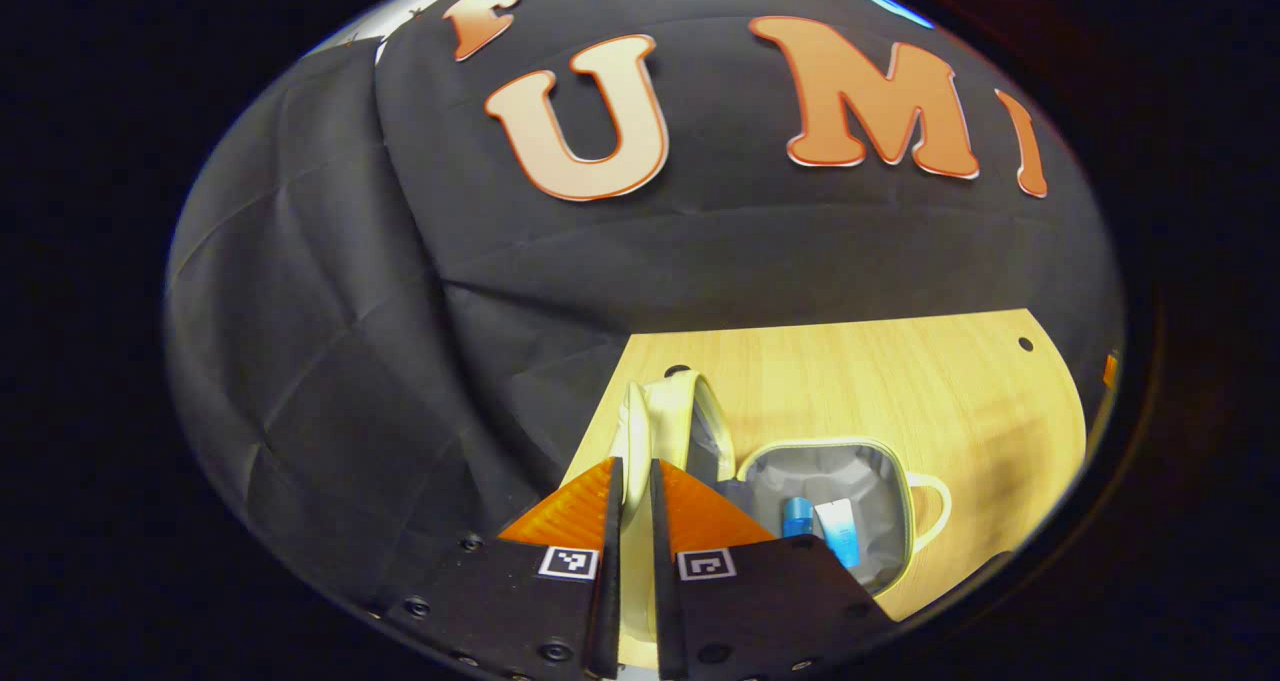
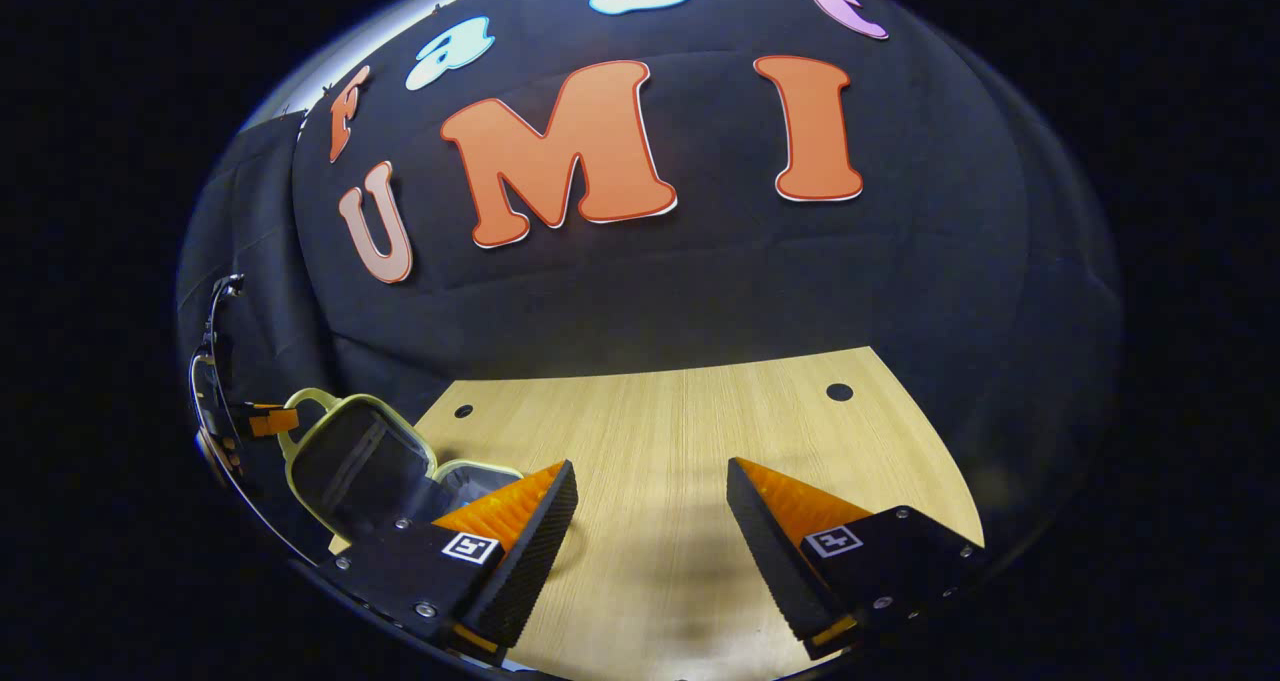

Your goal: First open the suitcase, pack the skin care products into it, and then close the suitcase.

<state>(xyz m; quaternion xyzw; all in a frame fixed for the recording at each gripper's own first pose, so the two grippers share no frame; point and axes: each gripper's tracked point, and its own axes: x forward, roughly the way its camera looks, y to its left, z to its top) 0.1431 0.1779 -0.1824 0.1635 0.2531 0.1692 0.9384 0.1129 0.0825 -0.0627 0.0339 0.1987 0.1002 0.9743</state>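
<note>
Lying inside one open suitcase (image 1: pixel 880 461): two skin care products (image 1: pixel 820 526).

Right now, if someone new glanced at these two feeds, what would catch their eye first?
The small pale-yellow suitcase with grey lining lies open on the light wooden table, blue skin care tubes inside it. The left gripper is closed on the raised lid's rim; the right gripper hangs open over bare tabletop.

black housings, square markers, silver screws
</note>
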